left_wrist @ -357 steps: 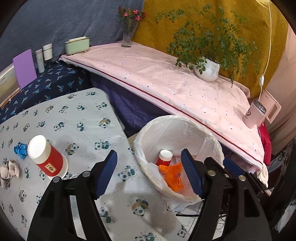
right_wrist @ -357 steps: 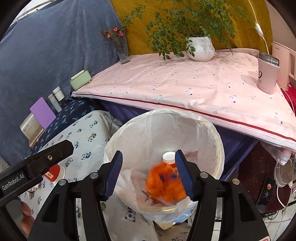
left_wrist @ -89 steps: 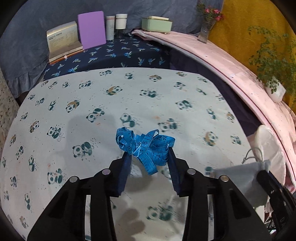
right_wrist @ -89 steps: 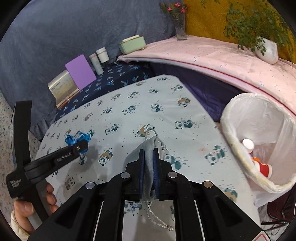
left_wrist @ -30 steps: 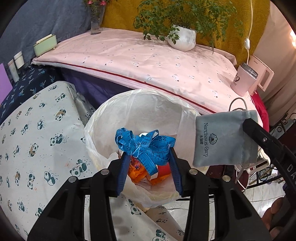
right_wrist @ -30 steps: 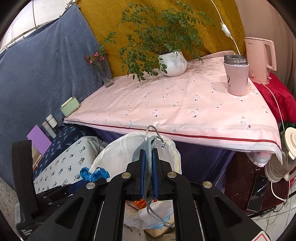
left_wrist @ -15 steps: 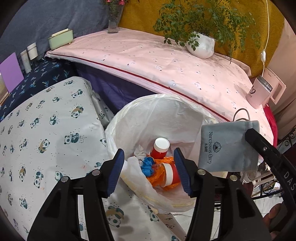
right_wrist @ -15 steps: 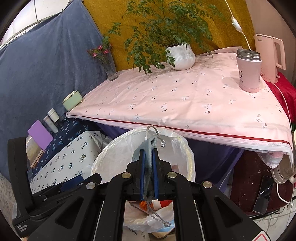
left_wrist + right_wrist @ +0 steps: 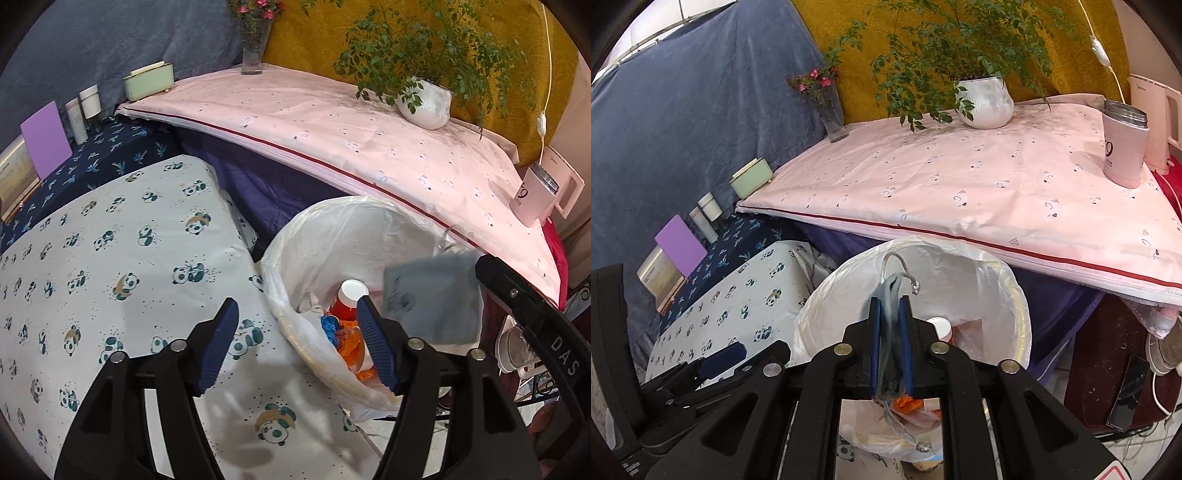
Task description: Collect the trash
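Observation:
A bin lined with a white bag (image 9: 354, 218) stands beside the panda-print table (image 9: 110, 258). Inside lie a red cup with a white lid (image 9: 349, 297), orange trash (image 9: 351, 345) and the blue tape measure (image 9: 328, 325). My left gripper (image 9: 297, 332) is open and empty, over the table edge and bin rim. My right gripper (image 9: 891, 325) is shut on a grey drawstring pouch (image 9: 891, 295) above the bin (image 9: 997, 280). The pouch shows blurred in the left wrist view (image 9: 432, 299), hanging over the bin's right side.
A pink-covered table (image 9: 351, 129) behind the bin carries a potted plant (image 9: 424, 99), a flower vase (image 9: 253, 48), a green box (image 9: 147, 79) and a pink tumbler (image 9: 533, 192). A purple card (image 9: 44, 140) and bottles stand at far left. Cables and a phone (image 9: 1126, 387) lie on the floor.
My left gripper let go of the blue tape measure, which now lies in the bin, and has drawn back over the table edge. My right gripper has lowered the pouch toward the bin.

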Available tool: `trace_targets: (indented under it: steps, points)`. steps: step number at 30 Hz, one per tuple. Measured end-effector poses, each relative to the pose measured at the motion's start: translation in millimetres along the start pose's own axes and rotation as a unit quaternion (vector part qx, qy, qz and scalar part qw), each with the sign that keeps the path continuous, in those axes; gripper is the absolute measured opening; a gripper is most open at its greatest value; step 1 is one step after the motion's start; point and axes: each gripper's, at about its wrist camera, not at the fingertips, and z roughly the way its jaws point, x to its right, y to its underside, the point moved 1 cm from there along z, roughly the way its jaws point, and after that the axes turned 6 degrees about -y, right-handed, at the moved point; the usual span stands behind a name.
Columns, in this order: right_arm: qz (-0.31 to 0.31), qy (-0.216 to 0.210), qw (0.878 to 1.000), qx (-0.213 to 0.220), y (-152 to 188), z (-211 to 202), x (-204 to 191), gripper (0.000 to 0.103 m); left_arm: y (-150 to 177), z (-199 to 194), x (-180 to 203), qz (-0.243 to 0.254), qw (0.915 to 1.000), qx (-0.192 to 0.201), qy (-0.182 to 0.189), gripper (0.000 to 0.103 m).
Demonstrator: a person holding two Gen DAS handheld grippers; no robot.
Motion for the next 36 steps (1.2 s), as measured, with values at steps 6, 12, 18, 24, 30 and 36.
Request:
trace_targets:
  steps: [6,12,18,24,30,36]
  points:
    - [-0.007,0.000,1.000,0.004,-0.1,-4.2,-8.8,0.019,2.8,-8.4,-6.7,-0.003,0.9999,0.009,-0.008,0.069]
    - [-0.023,-0.001,1.000,0.005,1.3,-14.0,-19.4,0.032,7.6,-19.5,-12.4,-0.006,0.9998,0.016,-0.011,0.071]
    - [-0.042,0.002,0.999,0.004,3.9,-26.2,-29.2,0.043,12.8,-31.5,-20.5,-0.011,0.9996,0.022,-0.016,0.071]
    - [-0.059,0.011,0.998,0.004,8.7,-39.7,-36.4,0.057,19.8,-46.4,-31.3,-0.015,0.9985,0.040,-0.034,0.084]
    - [-0.074,0.014,0.997,-0.001,18.0,-50.5,-43.3,0.062,28.2,-58.3,-38.6,-0.016,0.9983,0.044,-0.036,0.084]
    - [-0.091,0.026,0.996,-0.001,27.3,-61.2,-50.1,0.068,35.6,-69.4,-42.9,-0.012,0.9979,0.049,-0.040,0.084]
